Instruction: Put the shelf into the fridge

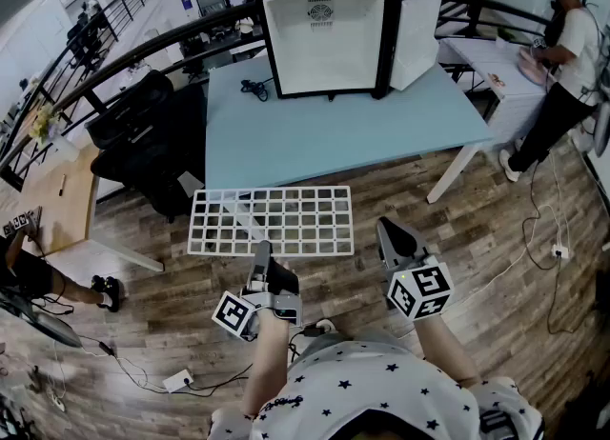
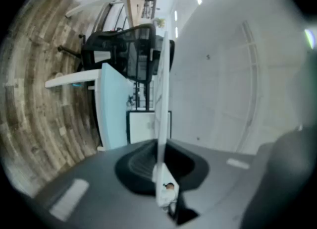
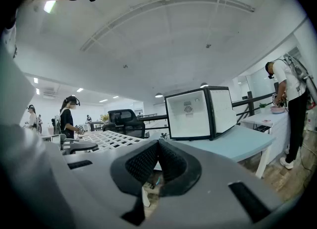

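The white wire shelf (image 1: 272,222) hangs level over the wooden floor, in front of the light blue table (image 1: 334,138). My left gripper (image 1: 261,250) is shut on its near edge. In the left gripper view the shelf (image 2: 161,94) runs edge-on between the closed jaws of the left gripper (image 2: 159,146). The black mini fridge (image 1: 324,33) stands at the table's back with a white inside and its door (image 1: 416,36) swung open to the right. My right gripper (image 1: 386,227) is shut and empty, just right of the shelf. The right gripper view shows the right gripper (image 3: 157,143), the shelf (image 3: 111,139) and the fridge (image 3: 190,114).
A black office chair (image 1: 143,124) stands left of the table. A black cable (image 1: 254,88) lies beside the fridge. A person (image 1: 572,57) works at a white table (image 1: 496,71) on the right. A power strip (image 1: 178,380) and cords lie on the floor.
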Motion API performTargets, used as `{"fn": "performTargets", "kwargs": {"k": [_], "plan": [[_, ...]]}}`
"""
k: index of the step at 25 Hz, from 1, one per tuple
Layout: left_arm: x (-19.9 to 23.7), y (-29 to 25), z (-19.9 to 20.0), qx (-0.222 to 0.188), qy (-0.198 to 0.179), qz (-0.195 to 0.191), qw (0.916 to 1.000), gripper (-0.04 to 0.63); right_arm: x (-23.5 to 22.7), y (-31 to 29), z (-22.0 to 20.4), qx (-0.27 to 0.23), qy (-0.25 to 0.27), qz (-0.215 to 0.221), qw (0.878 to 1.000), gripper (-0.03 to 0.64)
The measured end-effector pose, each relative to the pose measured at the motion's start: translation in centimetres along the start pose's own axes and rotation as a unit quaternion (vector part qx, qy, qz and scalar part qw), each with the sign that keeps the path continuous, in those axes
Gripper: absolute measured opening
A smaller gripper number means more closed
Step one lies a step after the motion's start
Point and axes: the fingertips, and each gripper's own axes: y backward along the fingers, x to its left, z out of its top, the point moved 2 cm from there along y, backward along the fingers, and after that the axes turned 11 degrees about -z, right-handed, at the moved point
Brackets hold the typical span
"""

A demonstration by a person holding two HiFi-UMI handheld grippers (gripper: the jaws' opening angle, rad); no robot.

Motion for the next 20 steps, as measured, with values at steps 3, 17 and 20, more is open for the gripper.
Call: {"fn": "performTargets", "kwargs": {"k": [3,17,20], "plan": [[-0.2,0.6,-0.3,-0.003,0.006,0.002,1.0000,0.034,0.1,0.9,-0.1,0.003,0.003,0.000,1.000,0.020],[0.7,-0.9,0.4,0.011,0.005,0.000,0.9999,0.034,0.3,-0.1,-0.2,-0.001,0.007,-0.014,1.000,0.020],[0.7,-0.9,1.0,0.015,0.005,0.002,0.9999,0.034,1.1,-0.5,-0.3,0.001,0.007,-0.013,1.000,0.020]]}}
